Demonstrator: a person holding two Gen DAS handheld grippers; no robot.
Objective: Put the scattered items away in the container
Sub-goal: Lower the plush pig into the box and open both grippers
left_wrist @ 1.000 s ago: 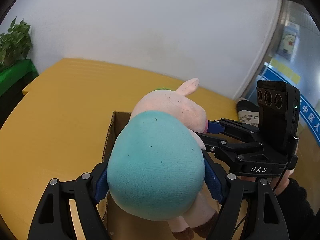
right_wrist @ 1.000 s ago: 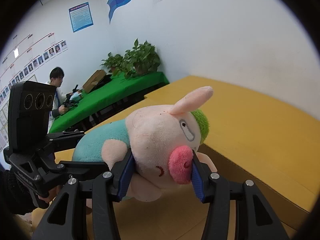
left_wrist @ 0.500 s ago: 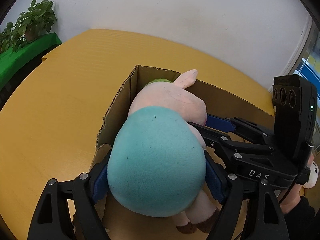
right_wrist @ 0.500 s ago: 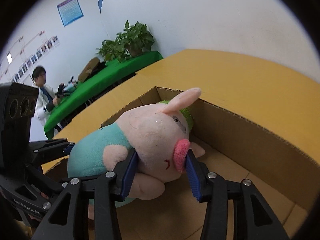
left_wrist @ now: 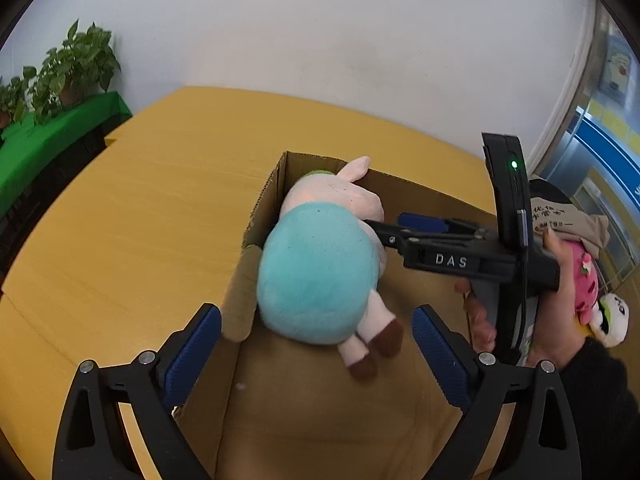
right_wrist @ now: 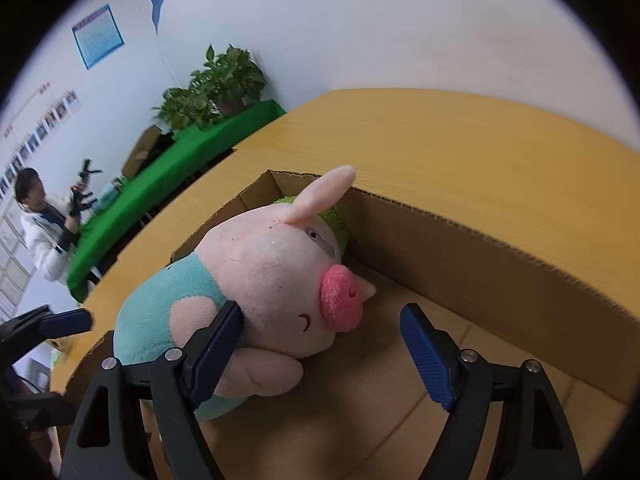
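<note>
Both hand-held grippers have just been opening, and the toy pig that hung between their pads a second ago now lies down inside the cardboard box. The left hand-held gripper stands wide open — its blue pads are apart from the pig's blue-green bottom, one on each side, and the pig's brown feet point back toward it. One left pad sits over the near wall of the box.

The right hand-held gripper is open too. One of its fingers is right beside the pig's neck, maybe still touching the fur, but the other finger is well away from the pink snout, so it does not squeeze the pig. From the left wrist view you can see this gripper reach in from the right side, held by a hand in a dark sleeve.

The pig lies on its side on the box floor, with its pink ear sticking up over the far wall. The box sits on the yellow bench. More soft toys lie past the hand, at the right edge — a pink one and a white one. Green plants stand on a green table by the white wall, and a person in a white coat stands far back.
</note>
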